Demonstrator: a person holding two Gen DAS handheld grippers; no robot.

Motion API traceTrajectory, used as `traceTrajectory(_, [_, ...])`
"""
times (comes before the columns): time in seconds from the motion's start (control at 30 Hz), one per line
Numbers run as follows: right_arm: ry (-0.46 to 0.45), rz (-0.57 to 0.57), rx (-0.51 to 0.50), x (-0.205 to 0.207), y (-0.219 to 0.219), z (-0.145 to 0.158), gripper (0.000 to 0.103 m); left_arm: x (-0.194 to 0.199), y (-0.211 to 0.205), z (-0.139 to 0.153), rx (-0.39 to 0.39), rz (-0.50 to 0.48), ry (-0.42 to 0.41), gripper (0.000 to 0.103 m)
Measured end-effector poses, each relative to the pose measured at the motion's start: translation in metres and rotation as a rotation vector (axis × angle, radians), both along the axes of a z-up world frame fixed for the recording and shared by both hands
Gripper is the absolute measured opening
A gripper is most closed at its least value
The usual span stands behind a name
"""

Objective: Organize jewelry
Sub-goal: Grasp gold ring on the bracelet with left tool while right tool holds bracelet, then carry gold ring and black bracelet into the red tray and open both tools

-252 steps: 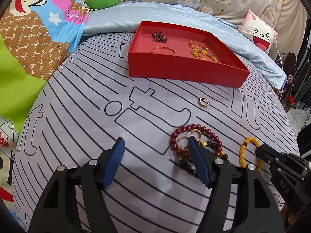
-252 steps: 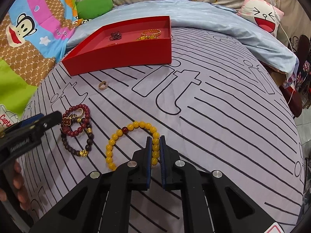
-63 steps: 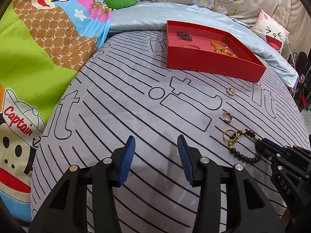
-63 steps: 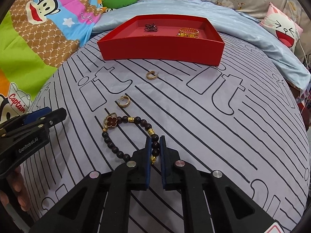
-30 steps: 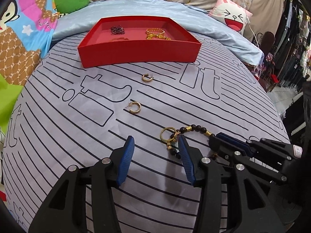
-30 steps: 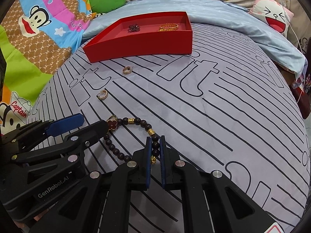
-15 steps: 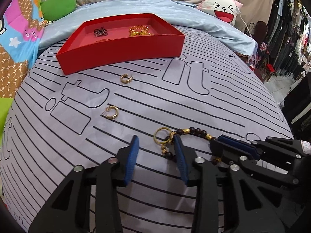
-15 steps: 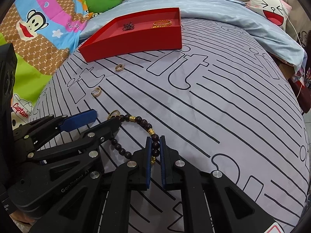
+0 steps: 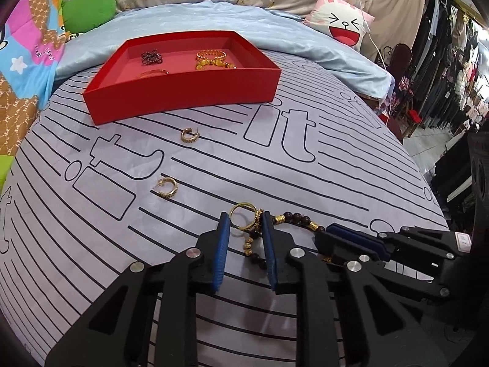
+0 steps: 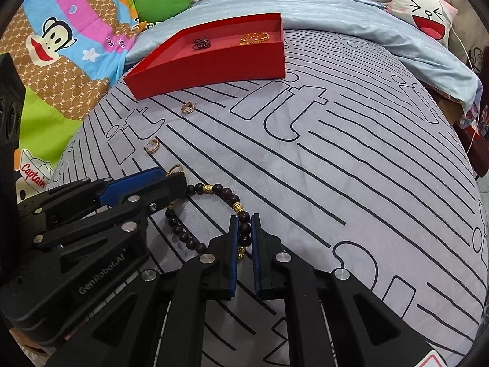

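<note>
Right tool [image 10: 244,229] pinches the dark bead bracelet [image 10: 220,190]; left tool [image 9: 244,223] is closing around its gold ring [image 9: 241,215], at 6 o'clock from the red tray [image 9: 183,98].

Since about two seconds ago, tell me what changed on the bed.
The left gripper swung over from bare sheet to the dark bead bracelet; its jaws are closing around the gold ring end. The right gripper stays clamped on the beads. The two earrings and red tray lie where they were.

**What the frames hide**

The red tray's [image 9: 183,98] near wall covers part of a thin gold piece [image 9: 154,72] inside. The dark bracelet's [image 10: 214,190] far end disappears behind the left gripper [image 10: 171,177]. Rack clothing [image 9: 443,70] is cropped, blurred.
</note>
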State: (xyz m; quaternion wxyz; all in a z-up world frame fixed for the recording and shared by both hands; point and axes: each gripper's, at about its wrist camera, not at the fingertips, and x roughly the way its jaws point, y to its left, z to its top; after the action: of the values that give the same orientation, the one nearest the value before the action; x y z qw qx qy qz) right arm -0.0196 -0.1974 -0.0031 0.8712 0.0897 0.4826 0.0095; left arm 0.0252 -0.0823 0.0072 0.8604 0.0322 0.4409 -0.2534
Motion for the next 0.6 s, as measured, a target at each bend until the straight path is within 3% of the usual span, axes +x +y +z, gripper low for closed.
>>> traceTrajectory(0.3, [-0.028,-0.031,-0.001,-0.002,-0.009,0.011,0.007,0.008,0.026,0.004,0.026,0.08,0.004,0.021])
traceTrajectory(0.6, [-0.09,-0.015,-0.027,0.012,-0.006,0.042,0.007,0.019,0.059,0.017,0.028,0.166,0.001,0.021])
